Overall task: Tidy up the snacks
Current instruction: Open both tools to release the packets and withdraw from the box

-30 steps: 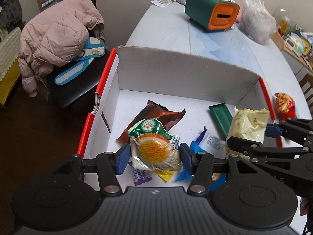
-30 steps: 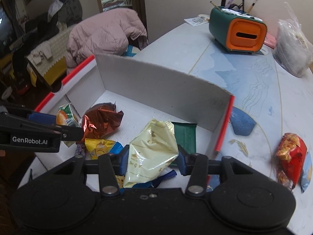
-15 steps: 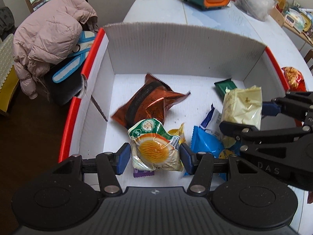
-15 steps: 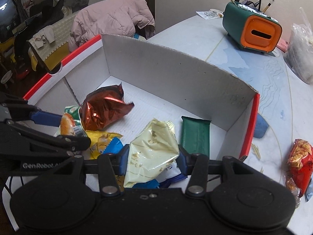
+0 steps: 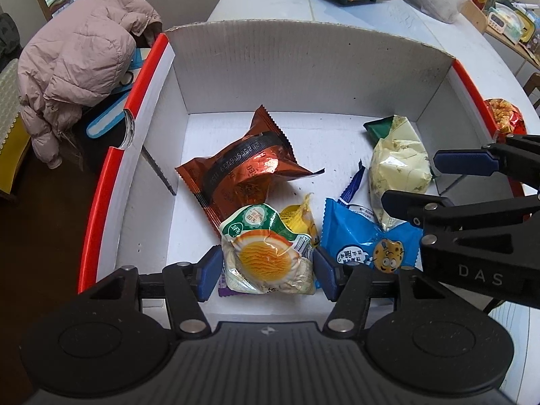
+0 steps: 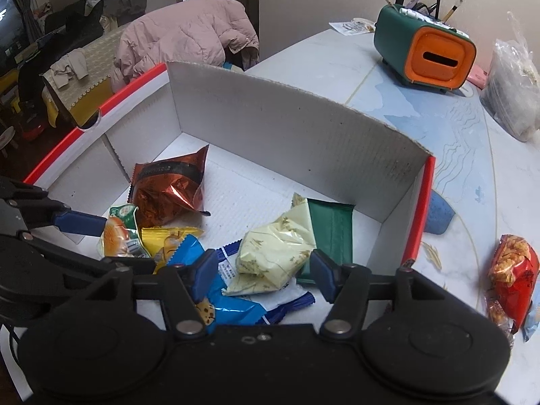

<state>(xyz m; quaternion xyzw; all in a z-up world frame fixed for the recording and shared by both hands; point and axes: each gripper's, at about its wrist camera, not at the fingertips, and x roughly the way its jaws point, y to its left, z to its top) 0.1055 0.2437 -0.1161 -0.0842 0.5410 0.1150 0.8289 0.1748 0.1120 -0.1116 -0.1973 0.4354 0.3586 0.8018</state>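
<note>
A white cardboard box with red edges [image 5: 158, 155] [image 6: 303, 128] holds several snack packs. My left gripper [image 5: 266, 268] is shut on a green-and-orange round snack pack [image 5: 266, 256], low inside the box near its front. My right gripper [image 6: 260, 270] is open; the pale yellow snack pack [image 6: 273, 249] [image 5: 398, 165] lies loose between its fingers on a blue cookie pack [image 5: 368, 239] [image 6: 229, 300]. A copper foil pack [image 5: 243, 168] [image 6: 168, 185], a green bar [image 6: 332, 233] and a yellow pack [image 5: 300, 217] also lie in the box. The right gripper shows in the left wrist view [image 5: 438, 182].
A red chips pack [image 6: 509, 270] [image 5: 504, 116] lies on the table outside the box's right wall. A green-and-orange pen holder [image 6: 425, 50], a clear plastic bag [image 6: 513, 84] and a lamp stand at the back. A pink jacket [image 5: 81, 54] hangs over a chair at left.
Both grippers moved down into the box. My right gripper opened and let go of the pale yellow pack, which now rests on the other snacks. The left still holds its pack.
</note>
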